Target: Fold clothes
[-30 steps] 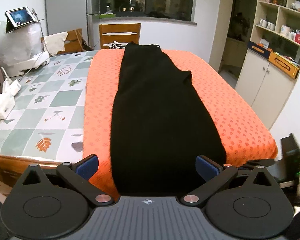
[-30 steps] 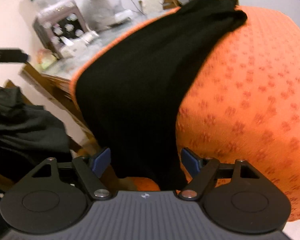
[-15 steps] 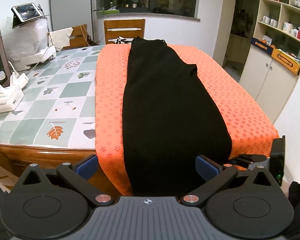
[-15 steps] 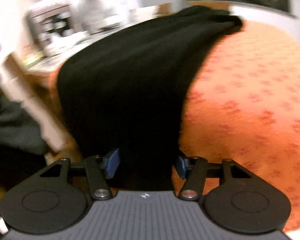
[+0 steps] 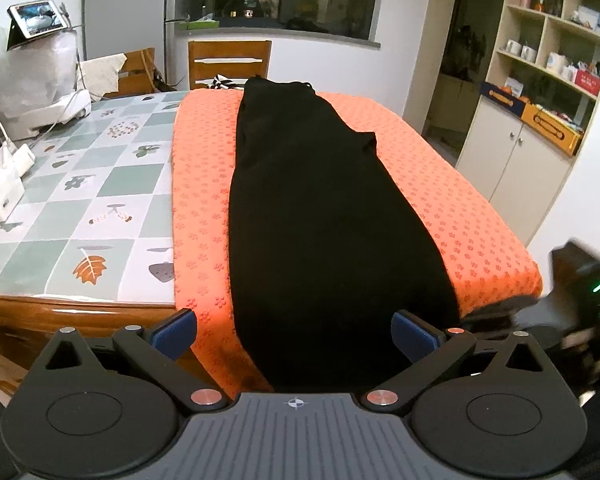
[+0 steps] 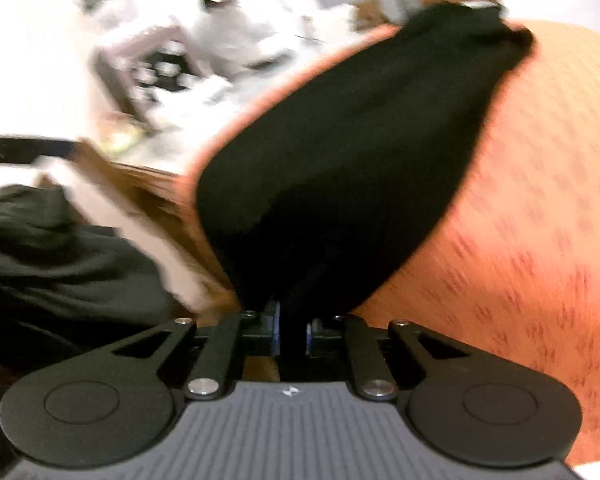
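While the black garment (image 5: 324, 208) lies lengthwise on the orange mat (image 5: 460, 216), the right hand-held gripper (image 6: 292, 334) clamps its near end; the left hand-held gripper (image 5: 294, 334) stands spread wide before that hanging end.

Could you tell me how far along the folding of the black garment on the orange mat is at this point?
Early stage. Done: the black garment lies lengthwise along the orange mat, apparently already narrowed into a long strip. In hand: the right tool has its blue pads closed on the garment's near hem, while the left tool is open, straddling that end without gripping. Left: grip with the left tool and fold the strip's length over.
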### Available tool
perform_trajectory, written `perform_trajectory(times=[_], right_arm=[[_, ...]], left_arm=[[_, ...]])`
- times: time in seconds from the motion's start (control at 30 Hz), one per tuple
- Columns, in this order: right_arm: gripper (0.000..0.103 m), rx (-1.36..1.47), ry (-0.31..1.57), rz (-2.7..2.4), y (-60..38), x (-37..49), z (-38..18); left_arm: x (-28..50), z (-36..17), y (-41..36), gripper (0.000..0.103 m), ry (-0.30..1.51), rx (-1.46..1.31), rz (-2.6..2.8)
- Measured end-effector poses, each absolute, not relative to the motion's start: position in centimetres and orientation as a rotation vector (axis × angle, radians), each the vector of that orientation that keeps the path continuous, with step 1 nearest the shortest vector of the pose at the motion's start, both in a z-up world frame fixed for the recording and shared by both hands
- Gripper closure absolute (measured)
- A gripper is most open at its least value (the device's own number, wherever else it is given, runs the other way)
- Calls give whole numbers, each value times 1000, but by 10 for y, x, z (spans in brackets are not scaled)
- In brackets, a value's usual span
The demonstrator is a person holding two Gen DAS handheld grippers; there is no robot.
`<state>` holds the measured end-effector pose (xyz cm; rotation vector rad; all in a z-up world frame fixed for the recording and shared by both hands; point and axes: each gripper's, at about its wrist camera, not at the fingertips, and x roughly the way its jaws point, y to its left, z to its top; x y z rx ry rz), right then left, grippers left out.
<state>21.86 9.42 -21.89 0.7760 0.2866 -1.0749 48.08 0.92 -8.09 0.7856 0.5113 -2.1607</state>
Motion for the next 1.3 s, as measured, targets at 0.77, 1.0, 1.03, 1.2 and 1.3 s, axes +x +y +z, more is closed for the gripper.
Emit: perform_trajectory(times=[0.77,1.0,1.03,1.2,1.3], right_arm=[[92,622,109,-1005,-104,93,13],[92,779,177,-1060,-173,33,-38],[92,804,182,-1057,-179,23,-45],[92,885,214,-1027,-187,-7,-80],[91,904,230,-1002,-192,-18,-90]], left_arm=[[457,-22,-64,0,580,466,-1986],[429,-28,-98,0,657,414,-1873],[426,-31,-103,0,676,409,-1855],[408,-46,-118,0,764,413,-1811],[396,-60,-129,1,825,423,-1813]])
